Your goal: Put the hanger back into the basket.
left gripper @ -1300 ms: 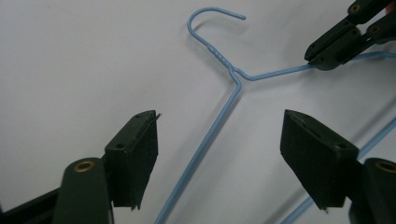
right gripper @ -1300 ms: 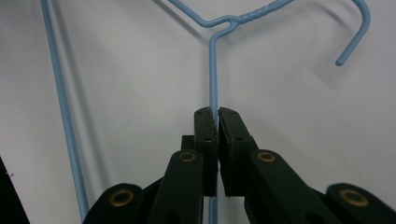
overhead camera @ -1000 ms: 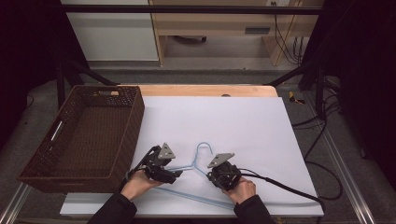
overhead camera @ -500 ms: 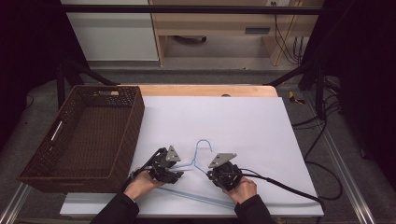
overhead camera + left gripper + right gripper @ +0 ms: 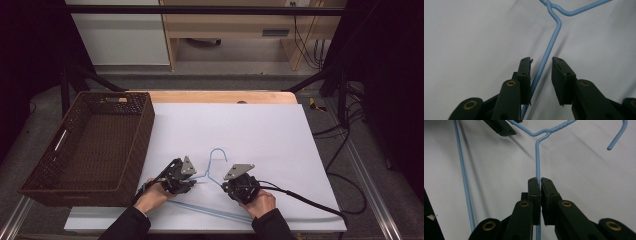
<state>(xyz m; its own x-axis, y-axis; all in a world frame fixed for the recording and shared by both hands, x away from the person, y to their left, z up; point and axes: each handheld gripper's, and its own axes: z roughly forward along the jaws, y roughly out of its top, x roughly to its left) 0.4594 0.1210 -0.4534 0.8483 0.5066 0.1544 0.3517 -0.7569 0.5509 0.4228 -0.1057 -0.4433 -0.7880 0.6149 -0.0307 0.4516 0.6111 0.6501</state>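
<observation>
1. Low in the middle of the high view, on the white surface (image 5: 260,135), lies the pale blue wire coat hanger (image 5: 214,170). Its hook points toward the top of the frame and its long bottom bar runs along the lower edge, between your two hands.
2. Your right tongs (image 5: 540,183) are pinched shut on one sloping shoulder wire. That wire runs straight out from between the jaws, up the frame to the twisted neck.
3. Your left tongs (image 5: 541,68) stand narrowly apart, straddling the other shoulder wire. It passes up between the jaws, nearer the left-hand one, and I cannot tell whether it touches that jaw. Judging from this, closing straight in should catch it; no sideways shift looks needed.
4. Both hands sit about equally near the neck, one on each side.
5. Left of the hanger stands the dark brown woven basket (image 5: 45,165), close to your left hand (image 5: 156,195).
6. Hard to make out: the hanger's lower corners, hidden under your hands in the high view, and whether the wire is lifted or resting flat.
</observation>
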